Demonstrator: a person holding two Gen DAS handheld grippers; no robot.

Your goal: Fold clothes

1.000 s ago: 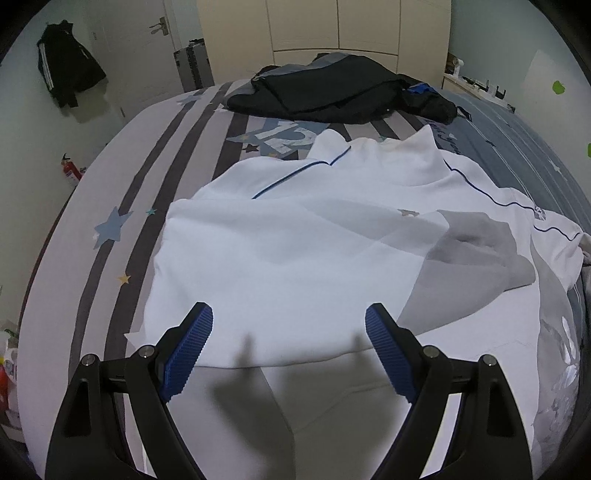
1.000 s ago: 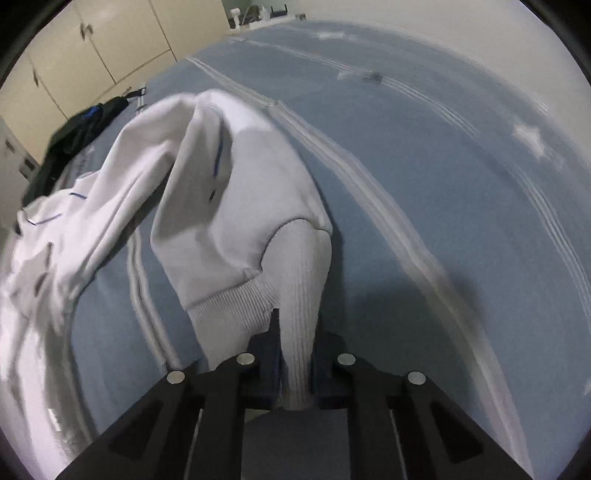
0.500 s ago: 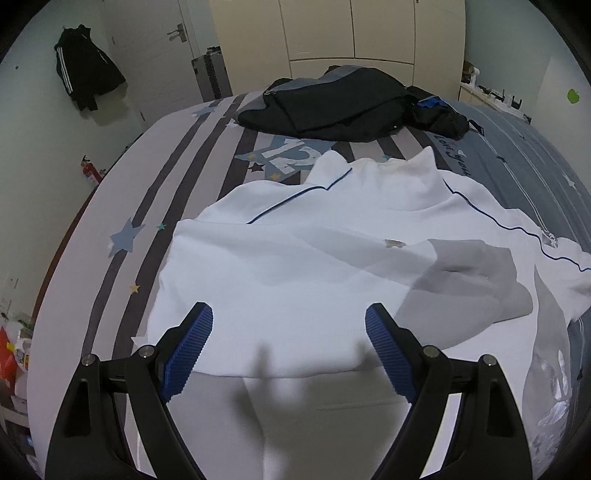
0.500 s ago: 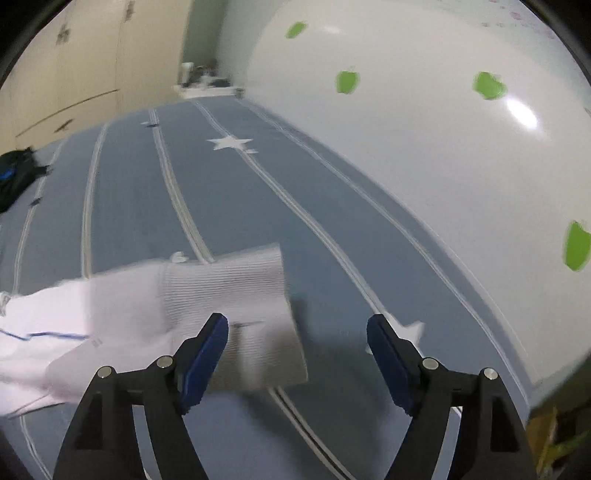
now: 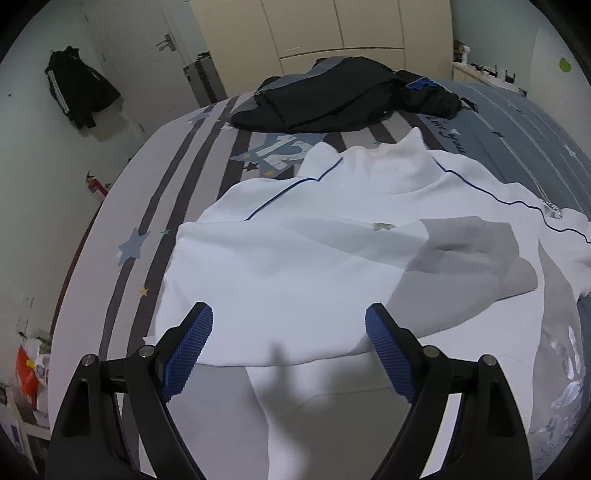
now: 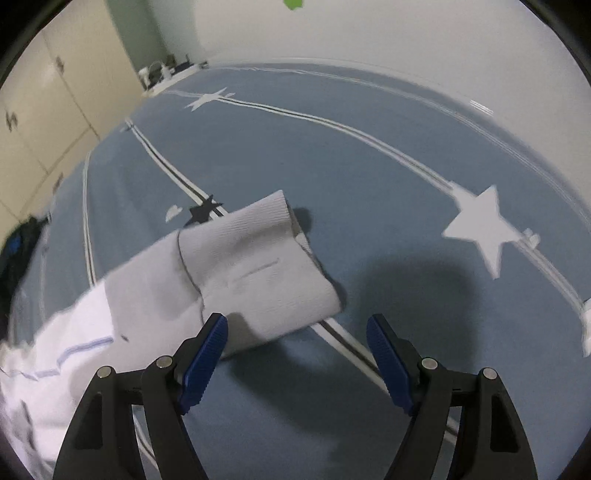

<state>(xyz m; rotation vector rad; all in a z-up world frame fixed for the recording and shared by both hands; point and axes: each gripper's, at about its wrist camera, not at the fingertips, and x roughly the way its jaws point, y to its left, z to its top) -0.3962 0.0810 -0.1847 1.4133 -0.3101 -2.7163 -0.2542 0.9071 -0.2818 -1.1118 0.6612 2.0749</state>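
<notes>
Cream wardrobe doors and a pale wall stand behind a wide bed covered with a striped grey, white and blue sheet printed with stars; beyond the left gripper, whose blue ribbed fingers are spread wide and hold nothing, lies the white sweatshirt with thin blue piping, flat on the bed, one grey-ended sleeve folded over its body ahead of the right-hand finger; farther ahead of the fingers, near the wardrobe, a crumpled black jacket rests on the bed; another dark jacket hangs on the wall far off to the left; the right gripper also has its fingers spread and empty, above the blue part of the sheet; the grey ribbed cuff of the other sleeve lies on the sheet just ahead of its left-hand finger, apart from it.
</notes>
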